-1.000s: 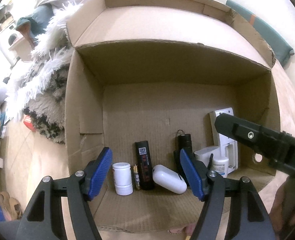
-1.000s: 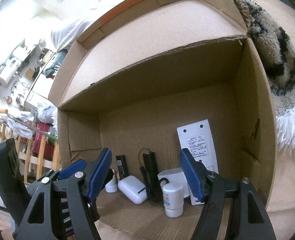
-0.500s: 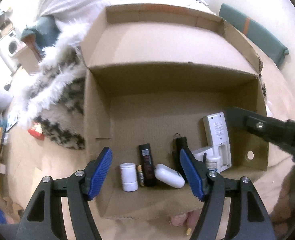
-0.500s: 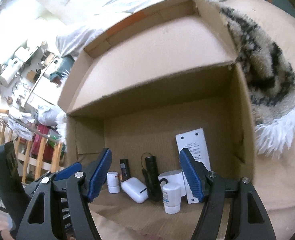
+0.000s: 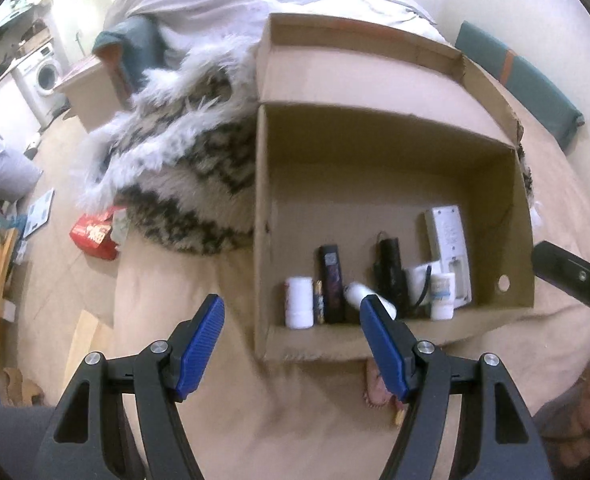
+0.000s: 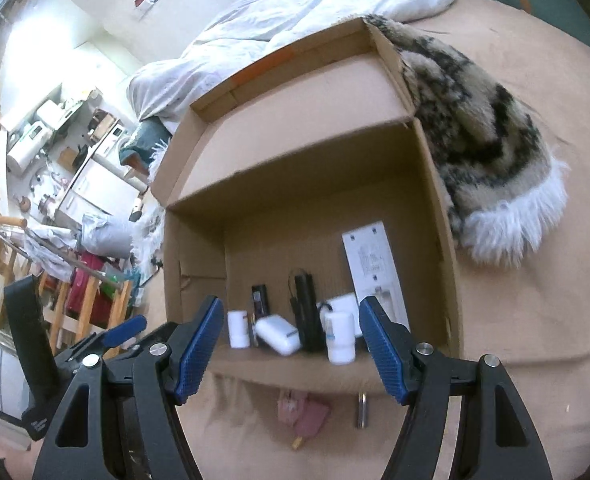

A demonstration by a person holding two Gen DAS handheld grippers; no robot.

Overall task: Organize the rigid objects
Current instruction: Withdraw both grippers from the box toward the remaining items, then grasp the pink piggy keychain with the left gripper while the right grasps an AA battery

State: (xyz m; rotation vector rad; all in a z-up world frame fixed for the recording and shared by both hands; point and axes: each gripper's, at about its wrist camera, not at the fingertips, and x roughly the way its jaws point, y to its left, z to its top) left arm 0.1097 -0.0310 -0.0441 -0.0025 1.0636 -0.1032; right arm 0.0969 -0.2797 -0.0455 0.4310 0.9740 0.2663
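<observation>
An open cardboard box [image 5: 261, 208] [image 6: 435, 208] lies on a beige bed cover. Along its near wall stand a white bottle [image 5: 299, 302] [image 6: 239, 328], a battery [image 5: 318, 300], a black device [image 5: 332, 280], a white case [image 6: 277, 334], a black flashlight [image 5: 391, 272] [image 6: 307, 312], a small pill bottle [image 5: 442, 294] [image 6: 341, 340] and a white remote [image 5: 449, 248] [image 6: 375, 268]. My left gripper [image 5: 293, 340] is open and empty, above the box's near left corner. My right gripper [image 6: 291, 344] is open and empty, above the near wall. A pink object [image 6: 301, 412] and a small metal cylinder [image 6: 361, 410] lie on the cover outside the box.
A furry patterned blanket [image 5: 187, 160] [image 6: 487, 128] lies behind and beside the box. A white duvet [image 6: 295, 24] is at the back. A red packet [image 5: 95, 234] lies on the floor at the left. The other gripper's body shows in each view's edge [image 5: 575, 280] [image 6: 31, 344].
Both grippers have pulled back and up out of the box, so the whole box and the cover in front of it show. The objects in the box have not moved.
</observation>
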